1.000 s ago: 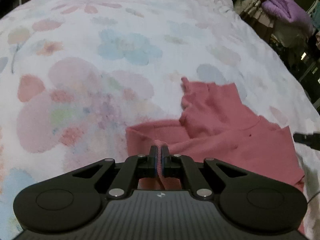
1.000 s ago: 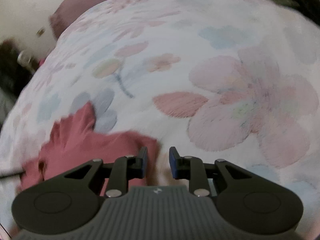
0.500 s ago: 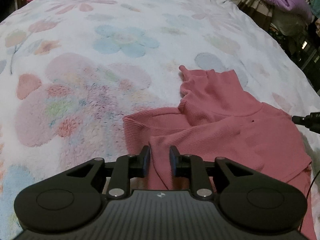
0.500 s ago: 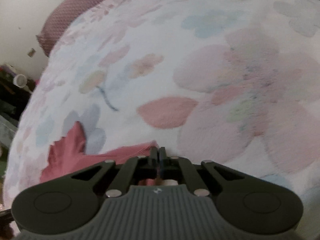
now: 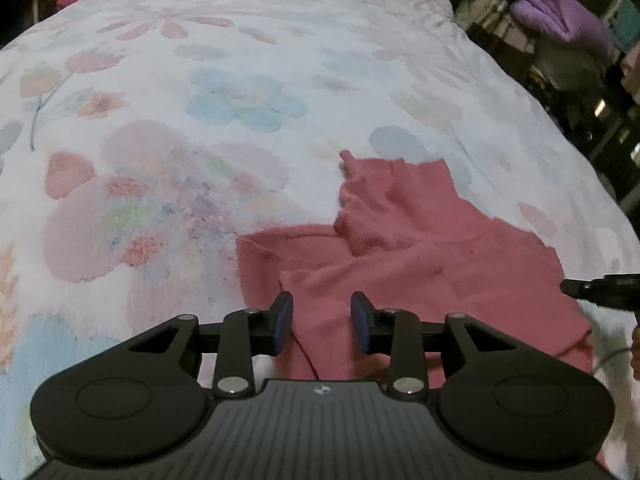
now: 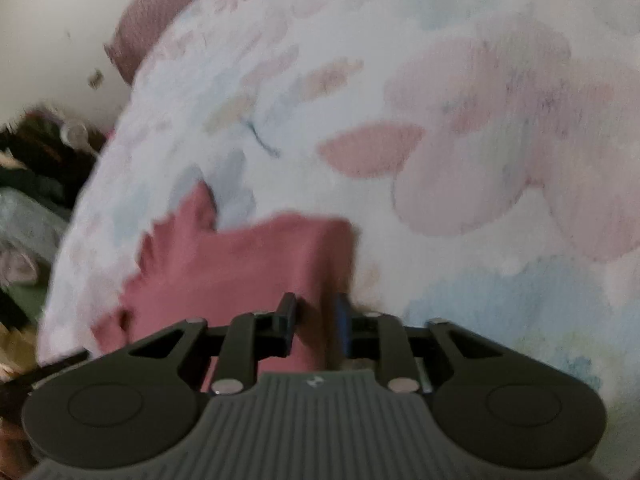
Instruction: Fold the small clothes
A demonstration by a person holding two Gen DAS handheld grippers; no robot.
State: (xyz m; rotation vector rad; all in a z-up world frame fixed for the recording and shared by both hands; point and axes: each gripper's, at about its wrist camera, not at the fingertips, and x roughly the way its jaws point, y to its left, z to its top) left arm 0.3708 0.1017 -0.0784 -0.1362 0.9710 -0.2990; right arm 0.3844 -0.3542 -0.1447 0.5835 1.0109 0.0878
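A small pink ribbed garment [image 5: 420, 256] lies partly folded on the flowered blanket [image 5: 240, 100]. One edge is laid over its body and a narrow part points away. My left gripper [image 5: 321, 322] hangs just above the near fold. Its jaws are opening, and the cloth lies beneath the gap with neither pad pressing it. The right wrist view is blurred. There the right gripper [image 6: 316, 320] sits low at a corner of the same pink garment [image 6: 240, 264]. Its jaws stand apart with cloth in the gap and a dark shadow beside the right pad.
The blanket covers a wide bed [image 6: 480, 140] with soft free room to the left and beyond the garment. A purple folded cloth [image 5: 560, 12] and dark clutter sit past the bed's far right edge. A black tool tip [image 5: 592, 290] pokes in at the garment's right side.
My left gripper let go of the pinched pink fold, opened and drew back a little. The right gripper closed half a second ago; its jaws now stand apart over the garment's corner.
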